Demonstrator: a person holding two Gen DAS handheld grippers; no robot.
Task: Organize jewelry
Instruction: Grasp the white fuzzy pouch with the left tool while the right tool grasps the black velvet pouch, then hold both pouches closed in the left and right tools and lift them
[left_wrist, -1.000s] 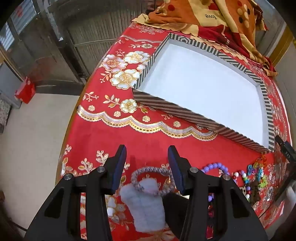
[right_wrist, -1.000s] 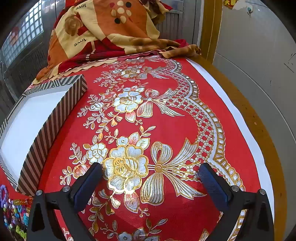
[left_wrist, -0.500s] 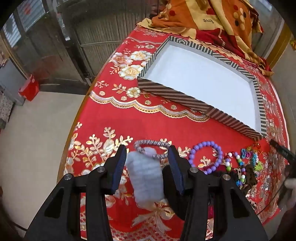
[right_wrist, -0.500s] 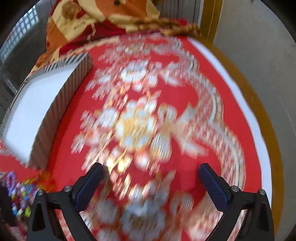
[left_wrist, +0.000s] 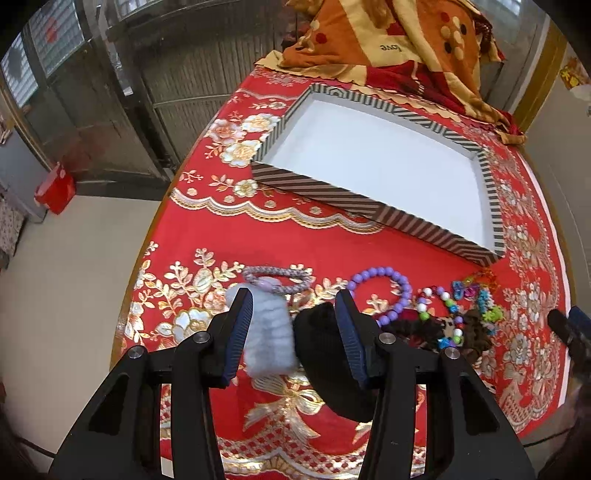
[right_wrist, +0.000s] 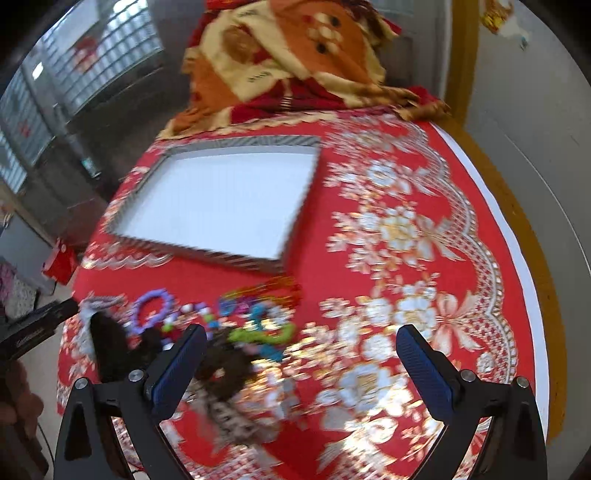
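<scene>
Both tools tilt steeply down over the red floral desk (left_wrist: 229, 236). The left tool (left_wrist: 294, 325) straddles a fluffy pale-grey pompom hair tie (left_wrist: 267, 332), seemingly ungripped. The right tool (right_wrist: 301, 363) gapes wide, holding nothing.

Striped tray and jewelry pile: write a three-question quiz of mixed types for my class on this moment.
1. True or false: the striped cardboard tray with a white floor already holds jewelry.
2. Which lies nearest the tray's right corner? A) purple bead bracelet B) grey fluffy pom-pom hair tie C) multicoloured bead pile
3. Fill in: the wide-open right gripper holds ____.

Key: 1 false; 2 C; 3 nothing.
</scene>
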